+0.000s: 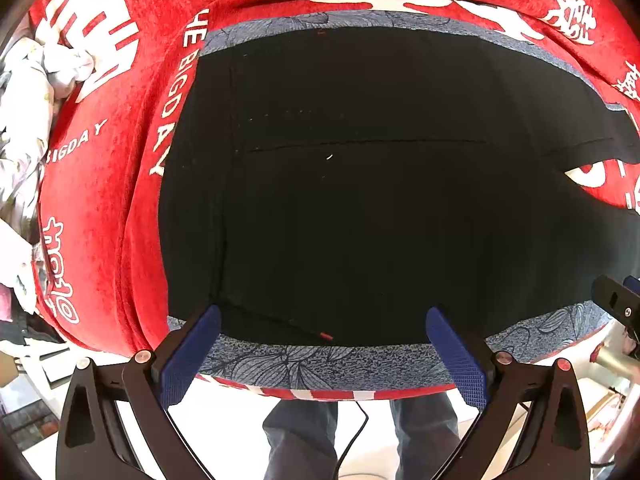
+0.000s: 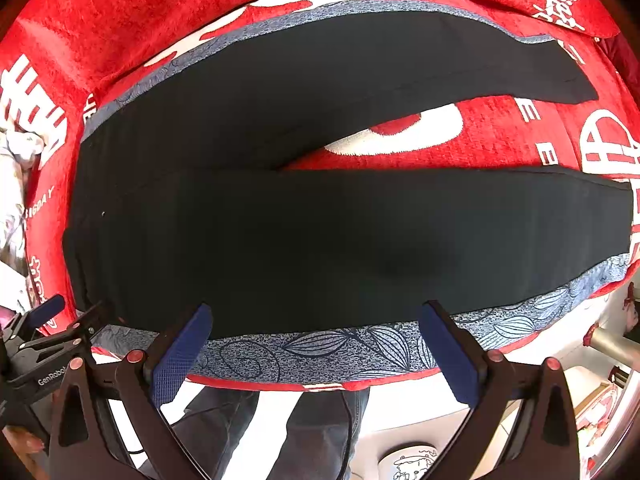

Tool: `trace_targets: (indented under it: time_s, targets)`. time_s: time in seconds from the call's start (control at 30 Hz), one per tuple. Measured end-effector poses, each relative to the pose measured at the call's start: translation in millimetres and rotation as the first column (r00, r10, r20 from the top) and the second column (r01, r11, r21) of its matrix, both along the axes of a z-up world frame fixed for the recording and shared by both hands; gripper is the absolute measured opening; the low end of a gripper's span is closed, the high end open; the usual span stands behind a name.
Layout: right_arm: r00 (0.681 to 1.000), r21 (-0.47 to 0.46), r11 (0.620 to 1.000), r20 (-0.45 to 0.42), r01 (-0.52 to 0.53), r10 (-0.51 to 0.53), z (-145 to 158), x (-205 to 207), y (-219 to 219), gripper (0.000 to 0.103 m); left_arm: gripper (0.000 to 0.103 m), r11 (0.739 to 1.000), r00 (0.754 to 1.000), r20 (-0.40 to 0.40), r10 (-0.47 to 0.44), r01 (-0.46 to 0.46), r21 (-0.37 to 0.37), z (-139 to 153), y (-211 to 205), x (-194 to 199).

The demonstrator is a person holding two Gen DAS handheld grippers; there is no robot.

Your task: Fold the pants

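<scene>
Black pants (image 1: 340,200) lie flat on a grey leaf-patterned mat (image 1: 304,360) over a red printed cover. In the right wrist view the pants (image 2: 320,240) spread with both legs running to the right, split apart in a V. My left gripper (image 1: 324,344) is open and empty, hovering at the pants' near edge by the waist end. My right gripper (image 2: 316,340) is open and empty, at the near edge of the near leg. The left gripper also shows in the right wrist view (image 2: 48,320) at the lower left.
The red cover with white lettering (image 1: 100,160) wraps the surface. Crumpled pale floral cloth (image 1: 24,120) lies at the far left. The person's jeans-clad legs (image 2: 280,432) stand below the near edge. A white patterned cup (image 2: 408,464) sits on the floor.
</scene>
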State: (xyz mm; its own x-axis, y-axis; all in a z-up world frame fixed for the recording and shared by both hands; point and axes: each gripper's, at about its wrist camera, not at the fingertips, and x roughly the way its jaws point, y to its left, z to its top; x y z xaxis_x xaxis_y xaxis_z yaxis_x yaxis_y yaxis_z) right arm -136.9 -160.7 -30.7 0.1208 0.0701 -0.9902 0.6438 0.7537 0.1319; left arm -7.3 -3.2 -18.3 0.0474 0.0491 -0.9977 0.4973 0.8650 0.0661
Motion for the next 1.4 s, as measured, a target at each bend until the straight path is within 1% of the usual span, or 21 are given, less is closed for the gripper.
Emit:
trace_targets:
  time_s: [0.3,0.77,1.1,1.27,1.4]
  targets:
    - [1.000,0.002,1.000,-0.002,-0.003,0.003,-1,0,-1,0.103,0.103,1.000,1.000,-0.004,0.002,-0.002,0.005,-2,2,0]
    - [1.000,0.005,1.000,-0.001,-0.002,0.002,-5,-1,-2,0.103,0.103,1.000,1.000,-0.012,-0.011,0.011,0.027,-9,-10,-3]
    - [1.000,0.009,1.000,0.011,-0.009,0.009,-12,-5,-12,0.103,0.103,0.997,0.999,-0.012,-0.030,0.031,0.070,-17,-25,-5]
    - [1.000,0.036,0.999,0.016,-0.023,0.022,-17,-2,-27,0.103,0.103,0.995,1.000,0.018,-0.017,0.015,0.101,-12,-34,-6]
    - [0.998,0.033,0.998,0.031,-0.057,0.056,-15,3,-41,0.103,0.103,0.993,0.999,0.033,0.020,-0.024,0.116,-9,-41,-10]
